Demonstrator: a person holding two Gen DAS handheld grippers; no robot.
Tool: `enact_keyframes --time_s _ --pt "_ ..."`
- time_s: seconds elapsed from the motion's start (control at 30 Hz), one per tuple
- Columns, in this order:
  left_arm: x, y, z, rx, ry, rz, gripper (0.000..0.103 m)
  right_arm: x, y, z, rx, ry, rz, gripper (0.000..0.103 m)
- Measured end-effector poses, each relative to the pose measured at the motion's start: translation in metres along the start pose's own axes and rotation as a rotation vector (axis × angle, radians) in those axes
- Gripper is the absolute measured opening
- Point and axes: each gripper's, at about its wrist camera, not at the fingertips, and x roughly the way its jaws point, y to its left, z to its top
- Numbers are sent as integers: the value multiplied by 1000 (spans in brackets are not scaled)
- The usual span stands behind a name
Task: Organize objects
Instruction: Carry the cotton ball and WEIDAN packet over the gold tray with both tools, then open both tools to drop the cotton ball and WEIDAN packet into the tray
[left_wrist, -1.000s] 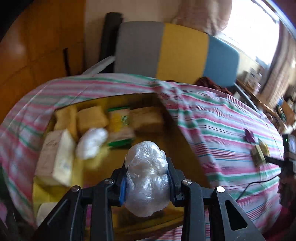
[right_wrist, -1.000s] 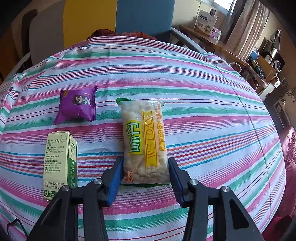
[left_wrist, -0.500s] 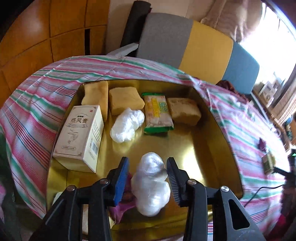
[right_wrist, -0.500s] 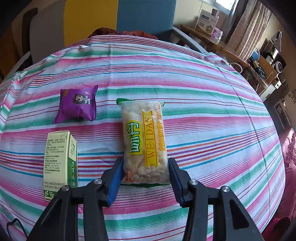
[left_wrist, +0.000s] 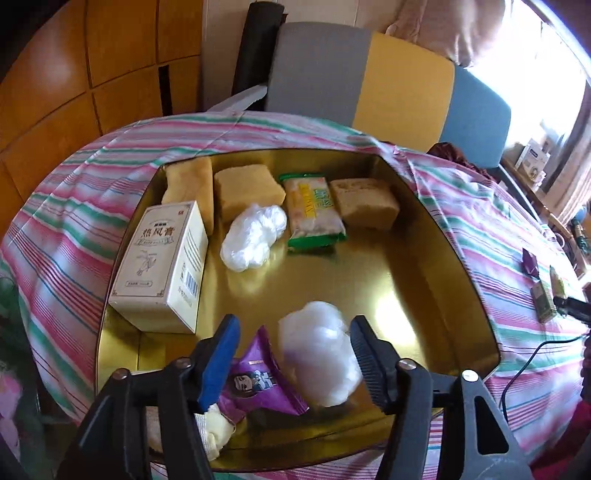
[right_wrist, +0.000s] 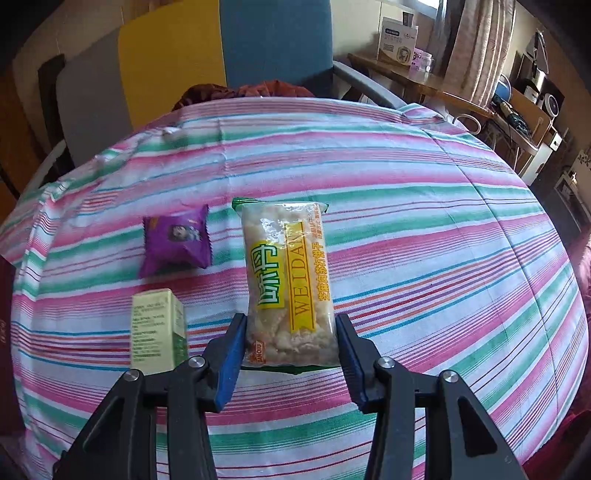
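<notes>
In the left wrist view a gold tray (left_wrist: 406, 280) sits on the striped cloth. A crumpled clear plastic ball (left_wrist: 317, 354) lies on its floor between the jaws of my left gripper (left_wrist: 293, 325), which are opening. The left pad is clear of the ball and the right pad is just beside it. A purple packet (left_wrist: 258, 384) lies under the left finger. In the right wrist view my right gripper (right_wrist: 290, 321) is shut on the near end of a yellow-and-green snack pack (right_wrist: 288, 273) over the striped cloth.
Farther back the tray holds a white box (left_wrist: 162, 266), another plastic ball (left_wrist: 253, 236), a green snack pack (left_wrist: 314, 214) and tan blocks (left_wrist: 247, 188). On the cloth lie a purple packet (right_wrist: 175, 240) and a green box (right_wrist: 157, 328). A grey, yellow and blue chair (left_wrist: 369, 74) stands behind.
The left gripper came down into the tray with the plastic ball and opened, leaving it on the tray floor. The right gripper kept its hold on the snack pack and shifted slightly over the cloth.
</notes>
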Motion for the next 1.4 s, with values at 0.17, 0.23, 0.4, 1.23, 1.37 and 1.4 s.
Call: enact_keyframes --time_s 0.17,0.23,0.4,1.23,1.37,1.4 --pt "-9 9 0 -17 -16 -4 64 -41 30 -1 -9 -65 112 48" --pt "-14 14 -1 -32 -26 -1 64 -57 56 -1 -57 -84 165 48" --pt "-35 21 2 -35 -97 28 64 -99 147 -10 -237 -121 329 48" --pt "-66 81 0 -145 -183 178 70 -46 425 -93 -409 286 708 49" --pt "-68 78 0 -141 -186 190 70 -61 414 -92 -419 228 696 49" --pt "-69 77 0 -139 -189 191 70 -66 411 -91 -427 205 688 50"
